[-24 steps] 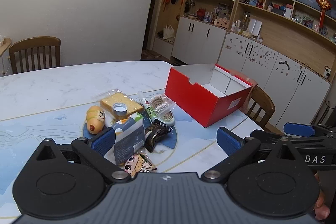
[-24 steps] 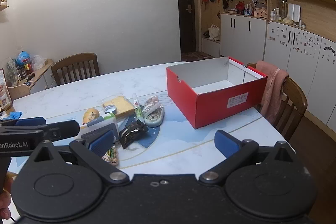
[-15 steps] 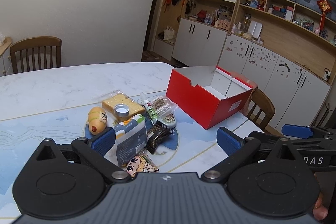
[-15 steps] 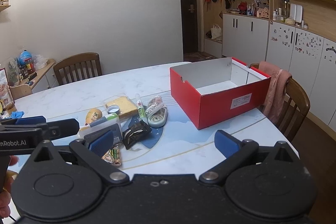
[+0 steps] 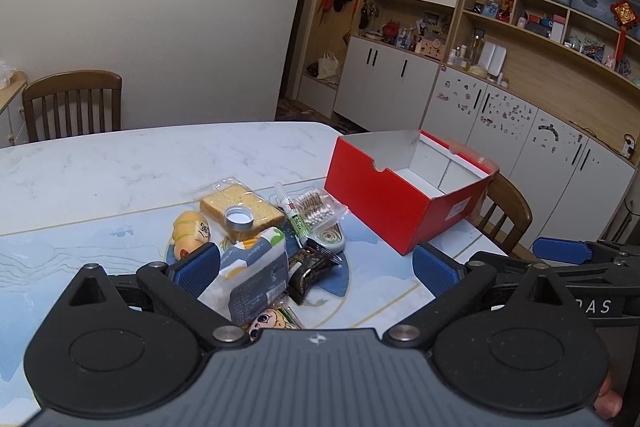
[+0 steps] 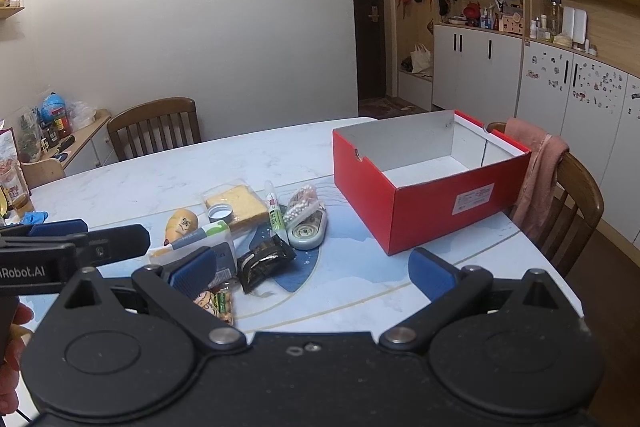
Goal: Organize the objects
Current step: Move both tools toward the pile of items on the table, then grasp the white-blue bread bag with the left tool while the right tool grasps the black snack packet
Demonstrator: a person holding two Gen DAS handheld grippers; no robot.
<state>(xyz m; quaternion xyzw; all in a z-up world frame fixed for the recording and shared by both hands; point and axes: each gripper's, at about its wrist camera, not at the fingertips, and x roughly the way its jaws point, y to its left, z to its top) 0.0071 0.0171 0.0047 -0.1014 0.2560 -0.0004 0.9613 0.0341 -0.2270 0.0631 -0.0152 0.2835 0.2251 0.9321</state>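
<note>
An open, empty red box (image 5: pixel 384 203) (image 6: pixel 416 211) stands at the table's right. Left of it lies a pile: wrapped bread (image 5: pixel 236 205) with a small metal lid (image 5: pixel 239 217) on it, a yellow toy (image 5: pixel 190 233), a tissue pack (image 5: pixel 256 271), a black packet (image 5: pixel 310 267), a glue tube (image 5: pixel 294 213), a bag of cotton swabs (image 5: pixel 316 207) and a cartoon snack bag (image 5: pixel 272 319). My left gripper (image 5: pixel 316 269) hovers open above the pile's near side, holding nothing. My right gripper (image 6: pixel 313 273) is open and empty beside it, near the table's front.
A wooden chair (image 6: pixel 156 127) stands behind the table, and another chair (image 6: pixel 576 195) with a pink cloth stands right of the box. A side shelf (image 6: pixel 52 147) with jars is at the left. White cabinets (image 5: pixel 384 83) line the far wall. Bare marble tabletop (image 5: pixel 120 167) lies behind the pile.
Both views have shifted only slightly, so the box and pile sit a little further right. Both grippers stay open. Nothing on the table has moved.
</note>
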